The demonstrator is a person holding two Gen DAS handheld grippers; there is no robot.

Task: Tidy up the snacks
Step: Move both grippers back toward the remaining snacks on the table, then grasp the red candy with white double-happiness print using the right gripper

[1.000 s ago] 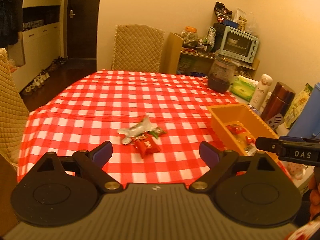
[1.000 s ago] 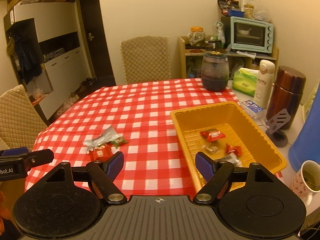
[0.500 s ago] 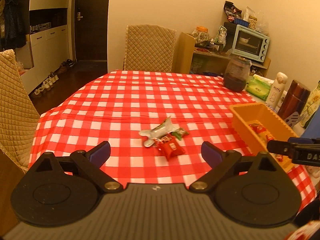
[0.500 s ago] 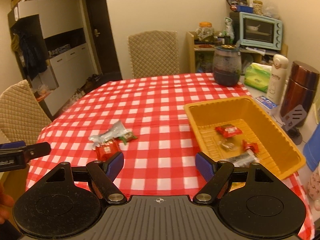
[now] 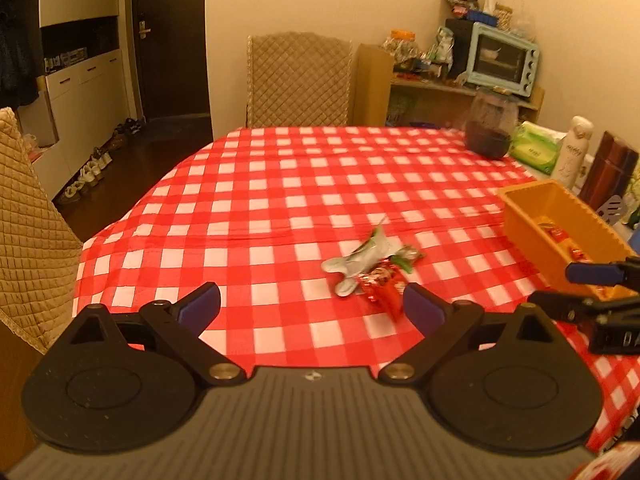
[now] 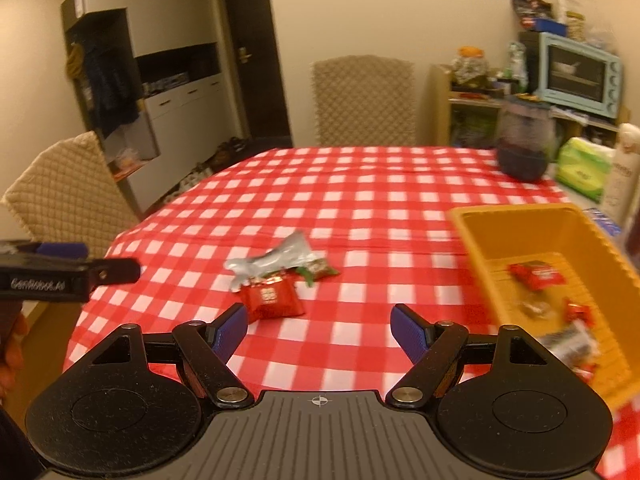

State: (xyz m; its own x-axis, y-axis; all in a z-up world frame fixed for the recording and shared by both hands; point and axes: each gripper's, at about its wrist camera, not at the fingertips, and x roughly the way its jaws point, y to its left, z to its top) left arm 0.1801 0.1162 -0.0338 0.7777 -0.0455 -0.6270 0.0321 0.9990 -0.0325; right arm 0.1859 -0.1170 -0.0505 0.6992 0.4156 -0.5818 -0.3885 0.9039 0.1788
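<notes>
Left wrist view: the left tool point(image 5: 311, 307) stands wide and empty, and has dropped closer to the checkered desk point(image 5: 280, 200). The loose snacks, a silver wrapper point(image 5: 360, 258) and a red packet point(image 5: 382, 286), now sit just ahead of its right finger.

Right wrist view: the right tool point(image 6: 319, 327), also wide and empty, has sunk and swung toward the red packet point(image 6: 271, 295); the yellow bin point(image 6: 516, 232) with stored snacks has slid to the right edge. A pick-up looks imminent.
</notes>
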